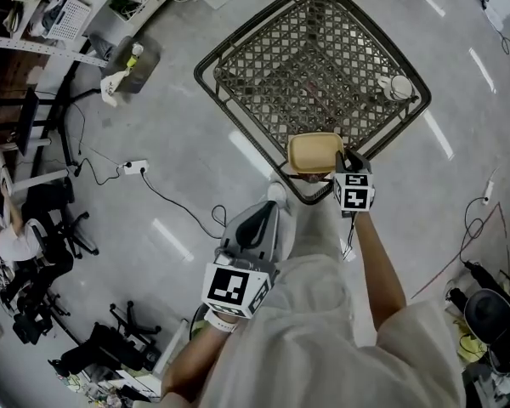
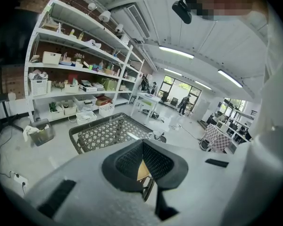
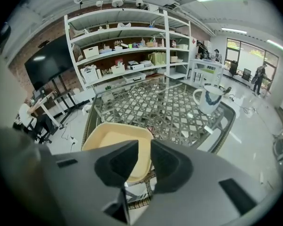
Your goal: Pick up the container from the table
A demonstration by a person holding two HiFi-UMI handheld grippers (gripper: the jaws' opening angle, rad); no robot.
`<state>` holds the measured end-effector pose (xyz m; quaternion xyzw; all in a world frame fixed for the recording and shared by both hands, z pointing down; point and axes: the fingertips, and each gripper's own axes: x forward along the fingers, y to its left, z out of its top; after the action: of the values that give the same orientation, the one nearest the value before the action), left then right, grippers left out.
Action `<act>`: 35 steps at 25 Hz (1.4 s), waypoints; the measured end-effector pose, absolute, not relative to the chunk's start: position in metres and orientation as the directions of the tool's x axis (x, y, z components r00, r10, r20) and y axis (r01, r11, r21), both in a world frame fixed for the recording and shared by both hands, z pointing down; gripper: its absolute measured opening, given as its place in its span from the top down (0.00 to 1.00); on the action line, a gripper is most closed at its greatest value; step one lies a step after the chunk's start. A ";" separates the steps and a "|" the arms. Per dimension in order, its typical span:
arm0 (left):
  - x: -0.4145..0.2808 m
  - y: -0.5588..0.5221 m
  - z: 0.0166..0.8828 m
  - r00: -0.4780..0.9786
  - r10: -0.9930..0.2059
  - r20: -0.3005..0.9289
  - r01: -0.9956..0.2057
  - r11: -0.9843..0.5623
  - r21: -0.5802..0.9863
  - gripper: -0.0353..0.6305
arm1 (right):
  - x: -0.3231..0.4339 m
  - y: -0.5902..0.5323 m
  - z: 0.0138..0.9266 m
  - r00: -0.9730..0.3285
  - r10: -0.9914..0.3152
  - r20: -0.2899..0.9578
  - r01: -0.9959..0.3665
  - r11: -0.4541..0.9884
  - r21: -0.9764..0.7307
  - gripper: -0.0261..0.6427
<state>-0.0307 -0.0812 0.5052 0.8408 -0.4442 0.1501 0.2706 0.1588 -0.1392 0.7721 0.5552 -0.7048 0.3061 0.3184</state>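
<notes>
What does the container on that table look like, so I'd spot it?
Find the dark lattice-top table. At its near corner lies the container, its rim between the right tongs. It is shallow, squarish and pale yellow, unlike the tall white mug.

container: near rim hidden behind the right gripper, at 6 o'clock.
table: near corner, at 5 o'clock, covered by the container.
mug: too small for detail.
shelf items: too small to identify.
</notes>
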 end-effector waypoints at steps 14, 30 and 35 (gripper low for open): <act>-0.032 -0.079 0.511 0.541 -0.670 0.508 -0.841 -0.441 0.315 0.91 | 0.163 -0.140 0.823 -0.177 -0.491 0.853 -0.973 0.219 -0.075 0.91; -0.030 -0.062 0.498 0.568 -0.670 0.477 -0.823 -0.471 0.317 0.91 | 0.152 -0.134 0.773 -0.240 -0.558 0.794 -0.956 0.279 -0.093 0.92; -0.031 -0.061 0.488 0.583 -0.680 0.444 -0.812 -0.489 0.318 0.91 | 0.152 -0.130 0.739 -0.230 -0.596 0.769 -0.959 0.273 -0.076 0.92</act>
<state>-0.0309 -0.0608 0.4878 0.8528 -0.4375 0.1303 0.2536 0.1520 -0.1299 0.7394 0.5317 -0.7311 0.2842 0.3195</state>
